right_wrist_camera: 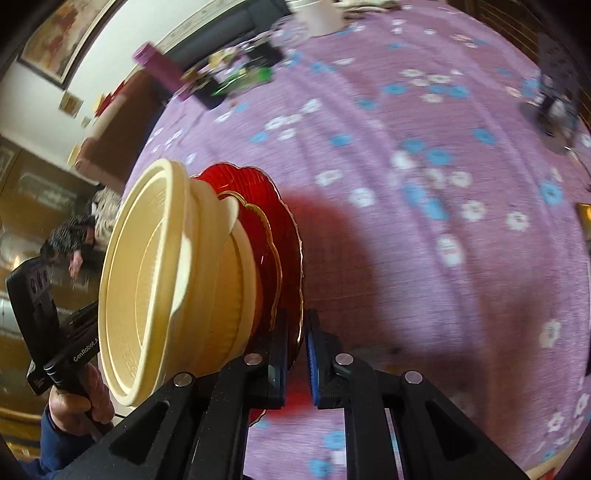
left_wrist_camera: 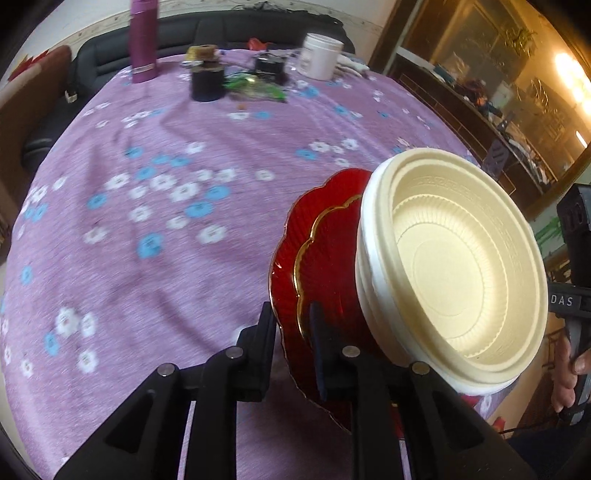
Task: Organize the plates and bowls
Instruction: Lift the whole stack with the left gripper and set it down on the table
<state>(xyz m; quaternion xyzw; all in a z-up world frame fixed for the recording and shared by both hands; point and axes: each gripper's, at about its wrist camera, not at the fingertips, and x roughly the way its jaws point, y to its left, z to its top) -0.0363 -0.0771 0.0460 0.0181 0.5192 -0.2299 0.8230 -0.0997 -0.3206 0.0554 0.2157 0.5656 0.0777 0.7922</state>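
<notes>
A stack of two red gold-rimmed plates (left_wrist_camera: 325,258) with several cream bowls (left_wrist_camera: 454,266) nested on top is held above the purple flowered tablecloth (left_wrist_camera: 166,221). My left gripper (left_wrist_camera: 291,332) is shut on the red plates' near rim. In the right wrist view my right gripper (right_wrist_camera: 295,350) is shut on the opposite rim of the red plates (right_wrist_camera: 284,236), with the cream bowls (right_wrist_camera: 166,280) to its left. Each view looks along the stack's edge.
At the table's far end stand a purple bottle (left_wrist_camera: 143,40), a dark jar (left_wrist_camera: 207,79), a black box (left_wrist_camera: 269,68), a white tub (left_wrist_camera: 320,55) and green wrappers (left_wrist_camera: 255,88). A dark sofa (left_wrist_camera: 221,29) lies beyond. A wooden cabinet (left_wrist_camera: 498,92) stands right.
</notes>
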